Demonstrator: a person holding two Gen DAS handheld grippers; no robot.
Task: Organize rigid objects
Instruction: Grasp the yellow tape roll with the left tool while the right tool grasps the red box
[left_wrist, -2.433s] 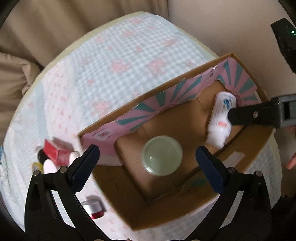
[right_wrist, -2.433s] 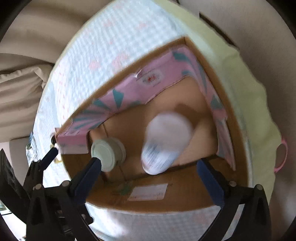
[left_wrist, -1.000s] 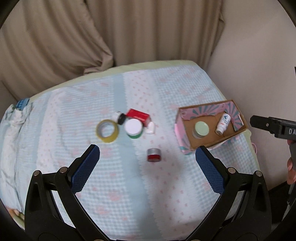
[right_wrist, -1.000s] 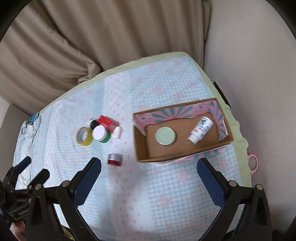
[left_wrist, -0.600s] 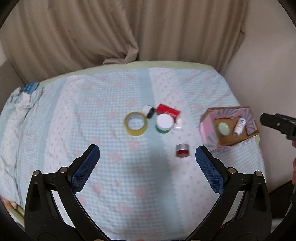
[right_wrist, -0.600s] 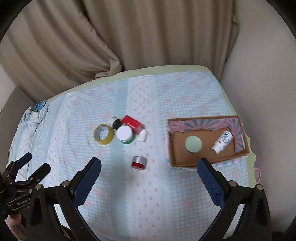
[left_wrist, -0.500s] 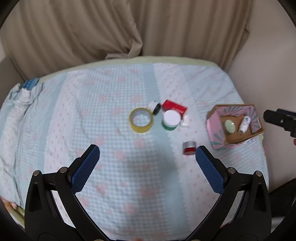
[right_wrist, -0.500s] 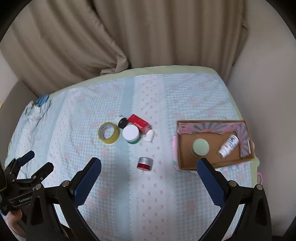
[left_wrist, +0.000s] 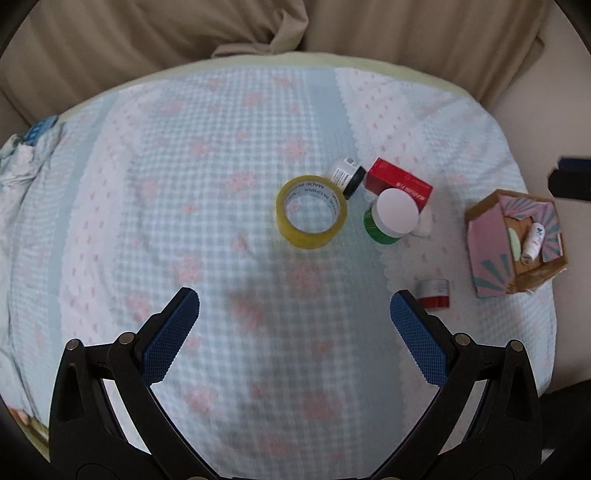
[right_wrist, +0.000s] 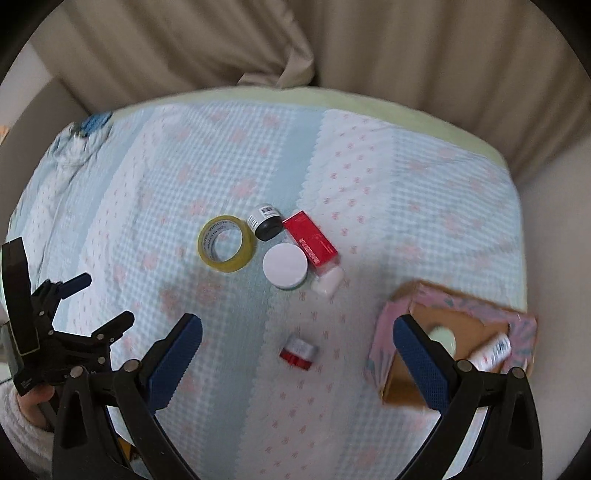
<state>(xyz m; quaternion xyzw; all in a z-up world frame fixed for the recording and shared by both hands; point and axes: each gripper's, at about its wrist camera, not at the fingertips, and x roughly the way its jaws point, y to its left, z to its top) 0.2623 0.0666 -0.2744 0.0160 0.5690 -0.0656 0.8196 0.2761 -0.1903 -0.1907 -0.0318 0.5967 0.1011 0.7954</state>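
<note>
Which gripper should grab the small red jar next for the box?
Probably the right gripper: open and empty, the small red jar sits between its fingers, with the box beside it. For the left gripper, the jar lies off to one side.

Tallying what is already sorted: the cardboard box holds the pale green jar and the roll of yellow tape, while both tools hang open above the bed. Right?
Not quite. The yellow tape lies out on the bedspread; the cardboard box holds the pale green jar and a white bottle, as the left wrist view shows. Both the left tool and right tool do hang open.
</note>
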